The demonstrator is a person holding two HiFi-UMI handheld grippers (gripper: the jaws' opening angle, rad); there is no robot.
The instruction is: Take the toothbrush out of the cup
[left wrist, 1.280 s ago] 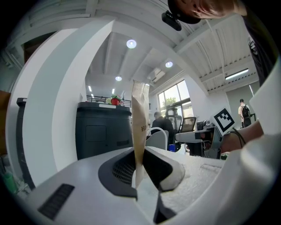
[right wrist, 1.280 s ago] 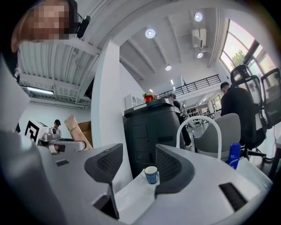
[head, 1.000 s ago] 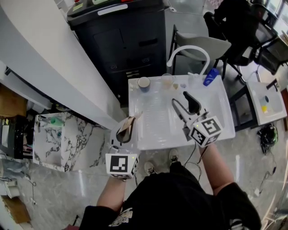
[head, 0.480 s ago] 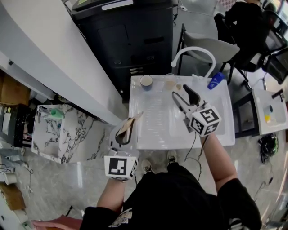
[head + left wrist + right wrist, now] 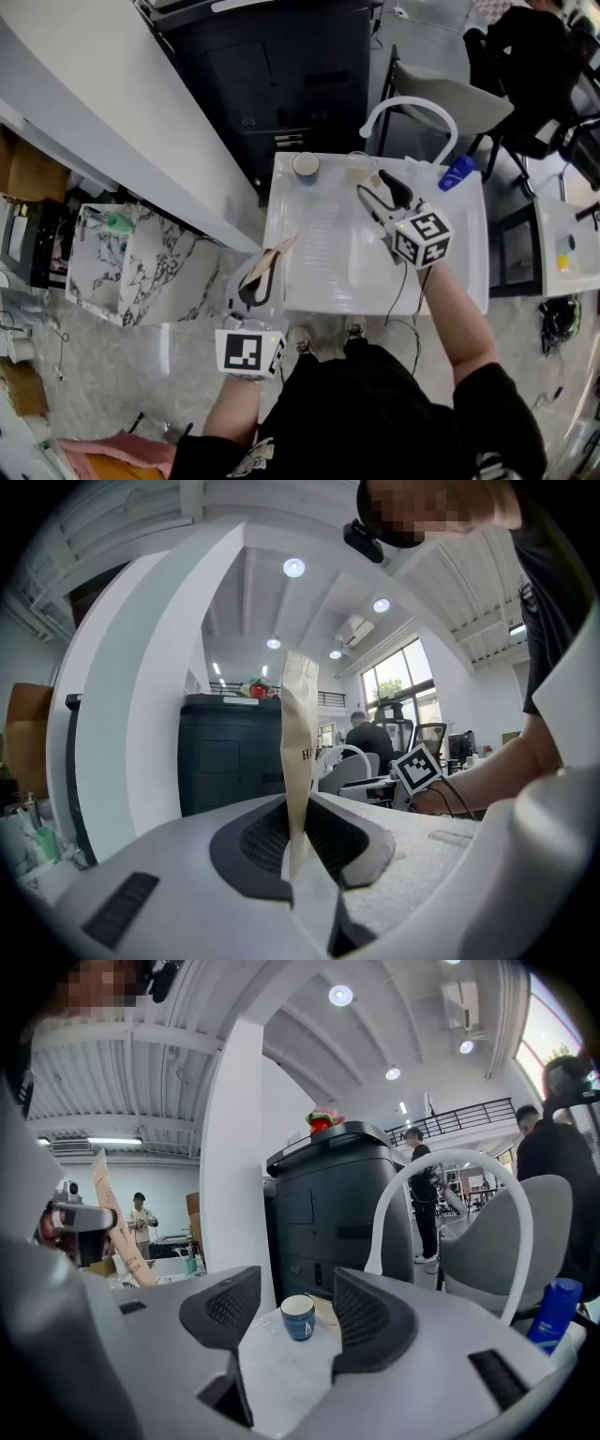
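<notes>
A small blue cup (image 5: 306, 166) stands at the far left corner of the white sink top (image 5: 469, 272); in the right gripper view the blue cup (image 5: 298, 1317) shows a white inside with nothing sticking out. My right gripper (image 5: 372, 183) hovers over the basin just short of it, open, and the cup lies in line between the jaws of the right gripper (image 5: 295, 1283), still apart from them. My left gripper (image 5: 267, 265), at the sink's near left corner, is shut on a flat tan paper-wrapped strip (image 5: 300, 724) that stands upright. No bare toothbrush shows.
A clear cup (image 5: 356, 167) stands to the right of the blue one, under a white arched faucet (image 5: 408, 108). A blue bottle (image 5: 457, 172) is at the far right corner. A dark cabinet (image 5: 281, 75) stands behind the sink, a marble-patterned block (image 5: 141, 272) to its left.
My right gripper has moved away from the person and lower over the basin, nearer to the cups. My left gripper has kept still with the tan strip.
</notes>
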